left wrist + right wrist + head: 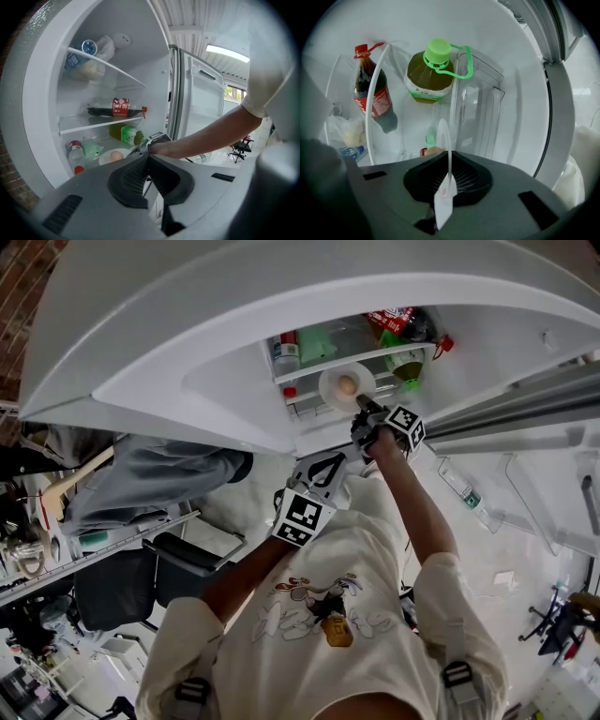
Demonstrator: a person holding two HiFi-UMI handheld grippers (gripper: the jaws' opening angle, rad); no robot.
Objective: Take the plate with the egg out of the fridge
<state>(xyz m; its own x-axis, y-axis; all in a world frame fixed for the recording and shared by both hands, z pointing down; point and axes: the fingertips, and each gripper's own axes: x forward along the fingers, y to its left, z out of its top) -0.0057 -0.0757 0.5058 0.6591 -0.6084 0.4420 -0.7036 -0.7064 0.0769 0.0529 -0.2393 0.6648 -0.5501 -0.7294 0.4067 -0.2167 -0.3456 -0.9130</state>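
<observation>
Jaws of the right gripper [449, 176] pinch the near rim of the plate [328, 390], seen edge-on; the plate, with its egg [347, 384], seems to rest on a lower fridge [169, 352] shelf. Outside, the left gripper [149, 164] hangs with jaws together on nothing

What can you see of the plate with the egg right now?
The plate is small, round and plain white, with a smooth surface; I cannot tell its material. One tan egg sits at its middle. It lies roughly level, low at the front of the open fridge. The right gripper is shut on its near rim, so the right gripper view shows the plate edge-on between the jaws. I cannot tell whether it rests on the shelf or is lifted.
</observation>
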